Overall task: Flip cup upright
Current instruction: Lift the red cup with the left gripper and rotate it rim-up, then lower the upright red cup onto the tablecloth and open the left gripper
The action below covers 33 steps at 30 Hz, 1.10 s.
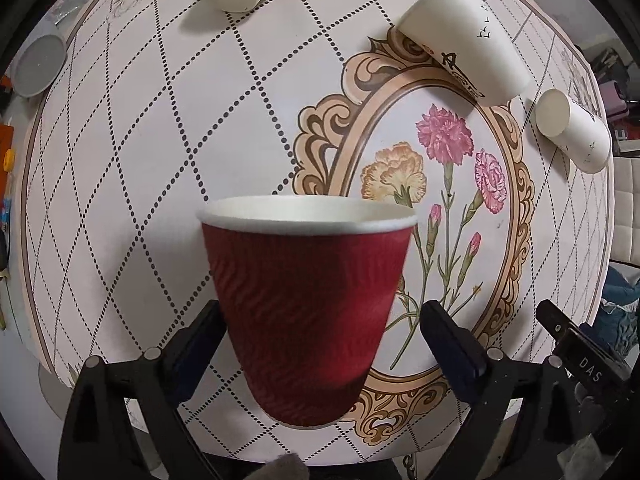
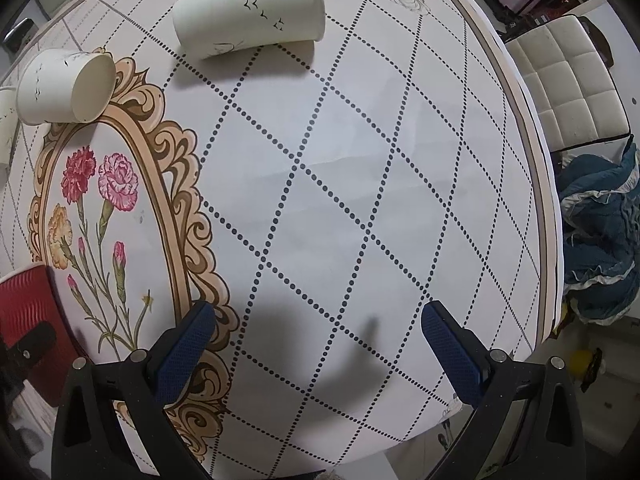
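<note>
I am getting the left wrist view looking down close at the red cup [image 1: 308, 312] over the table [image 1: 160, 200], the right wrist view facing down higher and rightward, both sharing the carnation oval [image 2: 100, 216].

White paper cups [image 1: 466, 36] on their sides, floral tablecloth [image 2: 360, 184]

Both fisheye views are evenly, fairly brightly lit, with no harsh glare on the tablecloth [image 2: 360, 160]. Straight dotted lines bow strongly toward the rims, and black vignetting fills the corners. A soft, diffuse shadow sits at 6 o'clock in the right wrist view. The red cup [image 1: 308, 312] looks slightly blurred up close.
</note>
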Each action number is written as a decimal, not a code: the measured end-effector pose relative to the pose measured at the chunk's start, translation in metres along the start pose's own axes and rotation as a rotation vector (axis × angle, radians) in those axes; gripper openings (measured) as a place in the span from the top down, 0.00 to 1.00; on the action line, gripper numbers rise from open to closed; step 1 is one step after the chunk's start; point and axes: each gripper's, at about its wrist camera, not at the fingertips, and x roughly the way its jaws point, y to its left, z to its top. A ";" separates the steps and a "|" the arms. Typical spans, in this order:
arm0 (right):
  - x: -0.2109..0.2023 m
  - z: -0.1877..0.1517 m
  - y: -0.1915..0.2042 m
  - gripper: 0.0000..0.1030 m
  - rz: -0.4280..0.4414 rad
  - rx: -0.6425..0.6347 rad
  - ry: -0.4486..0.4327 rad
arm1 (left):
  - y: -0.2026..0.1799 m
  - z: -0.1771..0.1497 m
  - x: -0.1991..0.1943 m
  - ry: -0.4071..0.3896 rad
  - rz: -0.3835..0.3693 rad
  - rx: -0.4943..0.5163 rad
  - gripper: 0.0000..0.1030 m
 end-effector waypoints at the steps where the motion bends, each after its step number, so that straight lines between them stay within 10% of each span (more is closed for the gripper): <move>1: -0.004 -0.001 0.004 0.00 0.001 0.001 -0.002 | 0.001 -0.002 0.000 -0.001 -0.001 0.002 0.04; 12: -0.014 0.000 0.014 0.00 0.014 0.001 -0.013 | 0.006 -0.020 -0.041 -0.051 0.005 0.012 0.04; 26: -0.040 -0.017 0.042 0.00 0.054 -0.032 -0.039 | 0.077 -0.043 -0.135 -0.385 0.180 0.002 0.00; 33: -0.088 -0.045 0.111 0.00 0.120 -0.139 -0.075 | 0.140 -0.051 -0.112 -0.344 0.225 -0.052 0.00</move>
